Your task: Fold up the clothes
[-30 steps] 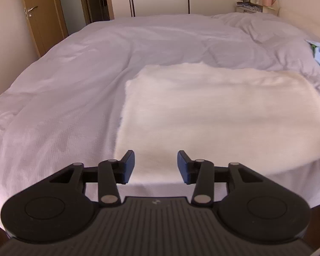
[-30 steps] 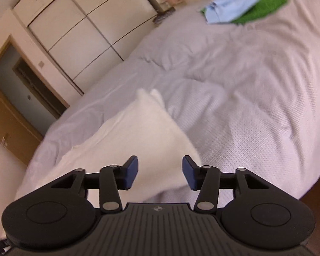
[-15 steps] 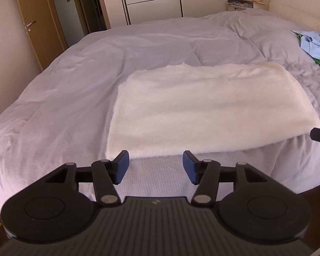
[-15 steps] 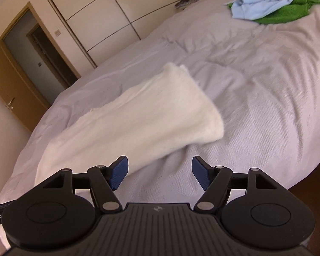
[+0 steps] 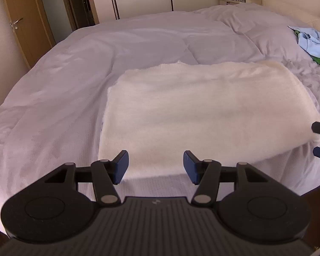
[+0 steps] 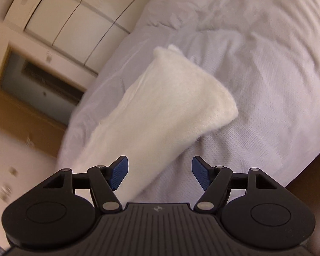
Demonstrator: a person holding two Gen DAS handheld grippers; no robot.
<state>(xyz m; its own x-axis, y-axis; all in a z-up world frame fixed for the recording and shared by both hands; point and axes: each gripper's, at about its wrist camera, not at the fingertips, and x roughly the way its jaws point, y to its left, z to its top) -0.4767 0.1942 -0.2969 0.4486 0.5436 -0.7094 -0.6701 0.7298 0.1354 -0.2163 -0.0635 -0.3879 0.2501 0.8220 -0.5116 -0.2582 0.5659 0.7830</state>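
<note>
On the bed (image 5: pixel 79 89), a folded white towel (image 5: pixel 202 115) lies flat while the left gripper (image 5: pixel 155 167) and right gripper (image 6: pixel 160 173) hover spread apart, empty, at its near edge.

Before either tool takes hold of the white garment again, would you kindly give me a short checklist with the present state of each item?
1. Left tool open: ok.
2. Right tool open: ok.
3. Neither tool holds cloth: ok.
4. White garment lies flat on the bed: ok.
5. Near edge within the left tool's reach: ok.
6. Layers underneath lie even: cannot tell.
</note>
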